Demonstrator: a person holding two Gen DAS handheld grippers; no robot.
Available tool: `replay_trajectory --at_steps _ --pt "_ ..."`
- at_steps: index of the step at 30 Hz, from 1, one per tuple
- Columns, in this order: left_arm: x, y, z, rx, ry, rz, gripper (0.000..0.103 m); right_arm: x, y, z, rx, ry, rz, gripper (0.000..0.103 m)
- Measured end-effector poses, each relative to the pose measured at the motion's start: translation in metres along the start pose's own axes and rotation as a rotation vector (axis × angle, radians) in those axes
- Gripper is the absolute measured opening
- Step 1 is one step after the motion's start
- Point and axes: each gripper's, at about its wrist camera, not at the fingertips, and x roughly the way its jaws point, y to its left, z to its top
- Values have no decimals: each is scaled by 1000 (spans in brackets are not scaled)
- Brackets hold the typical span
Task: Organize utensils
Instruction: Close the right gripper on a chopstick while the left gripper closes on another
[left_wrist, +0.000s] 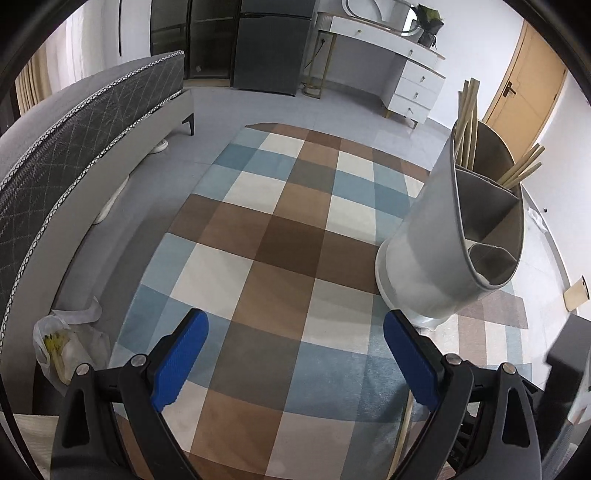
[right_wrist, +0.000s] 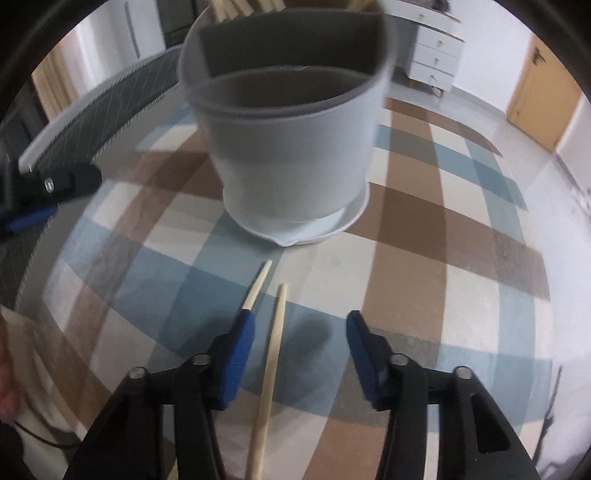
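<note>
Rug (left_wrist: 280, 236): checked in brown, blue, grey and cream; it lies on the pale floor and carries the task's things.
Bed (left_wrist: 85, 122): grey, with a quilted dark edge, along the rug's left side in the left wrist view.
Dresser (left_wrist: 413, 81): white with drawers, against the wall well beyond the rug's far end.
Door (left_wrist: 524, 85): tan wood, past the rug's far right corner.
Holder (right_wrist: 291, 147): a grey round utensil pot with inner dividers, standing on a white saucer on the rug; in the left wrist view it rises at the rug's right side.
Chopsticks in holder (left_wrist: 467, 122): several pale wooden sticks stand up out of the far compartments, leaning outward.
Left gripper (left_wrist: 295, 354): jaws spread wide over the rug, nothing between the blue pads; the holder stands just beyond its right finger.
Right gripper (right_wrist: 299, 350): jaws spread, low over the rug, in front of the holder.
Loose chopsticks (right_wrist: 271, 365): two pale sticks lie on the rug in front of the holder's saucer; one runs up between the spread jaws without being pinched, the other pokes out from behind the left pad, its lower part hidden.
Plastic bag (left_wrist: 62, 347): crumpled, whitish, off the rug's near left corner by the bed.
</note>
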Motion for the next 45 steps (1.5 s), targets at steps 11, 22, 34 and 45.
replay_trajectory --at_steps 11,22,34,45 --pt "17 13 1 -45 67 0 93 8 7 3 -27 -26 18 7" --pt "24 -16 -7 17 137 -64 93 -22 -47 1 199 -123 138 4" --pt "40 -79 -32 162 253 -113 79 -71 -115 -24 457 -279 247 4" --pt "67 -114 -41 286 307 -69 43 -94 -122 -34 466 -333 227 4"
